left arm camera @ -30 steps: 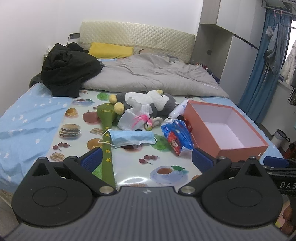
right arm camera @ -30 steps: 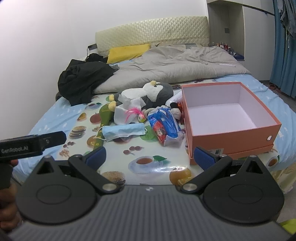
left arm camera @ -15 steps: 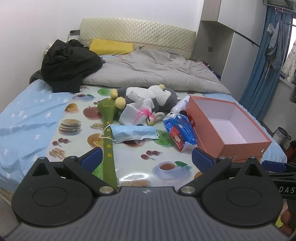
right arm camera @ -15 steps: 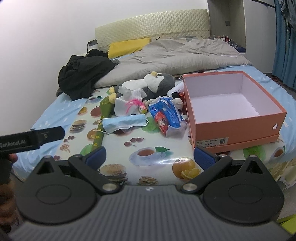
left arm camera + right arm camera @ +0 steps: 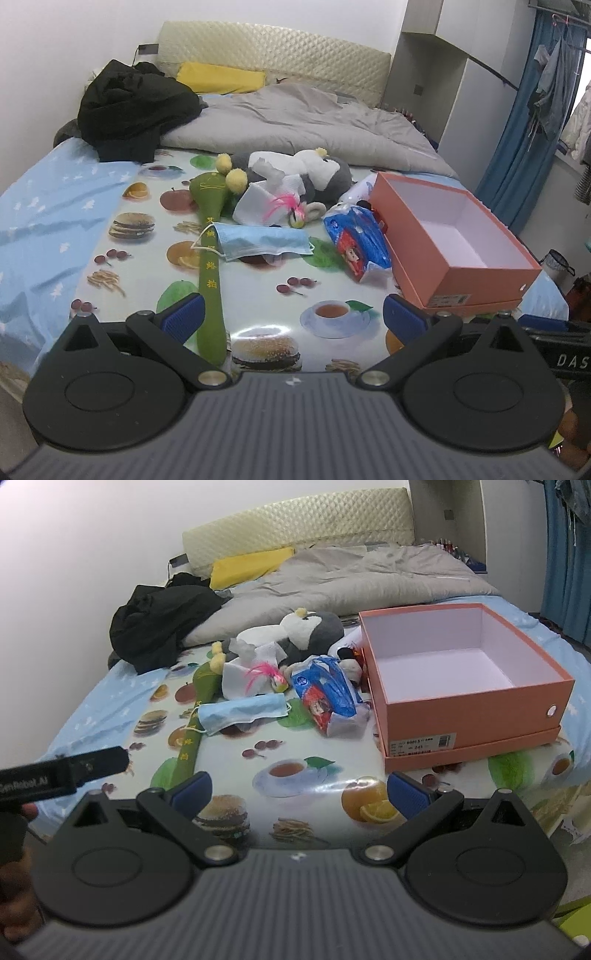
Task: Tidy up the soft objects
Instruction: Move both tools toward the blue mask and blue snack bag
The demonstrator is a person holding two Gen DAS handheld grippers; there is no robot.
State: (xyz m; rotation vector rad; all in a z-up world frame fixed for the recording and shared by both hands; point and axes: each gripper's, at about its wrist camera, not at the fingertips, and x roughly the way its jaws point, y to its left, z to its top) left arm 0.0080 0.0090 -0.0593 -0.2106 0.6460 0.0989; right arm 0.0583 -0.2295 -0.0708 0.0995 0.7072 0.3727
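On a food-print cloth [image 5: 258, 295] lie a grey and white plush toy [image 5: 317, 173], a white bag with a pink feather [image 5: 266, 199], a blue face mask [image 5: 262, 240], a long green massage stick [image 5: 210, 266] and a blue and red packet [image 5: 358, 247]. An open, empty orange box [image 5: 454, 273] stands to their right; it also shows in the right wrist view [image 5: 465, 701]. My left gripper [image 5: 293, 319] is open and empty near the cloth's front edge, its left finger beside the stick. My right gripper [image 5: 299, 794] is open and empty in front of the box.
Behind the cloth lie a grey duvet [image 5: 295, 122], black clothes [image 5: 133, 107] and a yellow pillow [image 5: 221, 77] against the headboard. Blue curtains [image 5: 524, 122] hang at the right. The left gripper's body [image 5: 62, 771] shows at the right view's left edge.
Both grippers have risen and tilted down over the bed's front edge, showing more of the cloth. Their jaws stayed open and nothing on the cloth moved.
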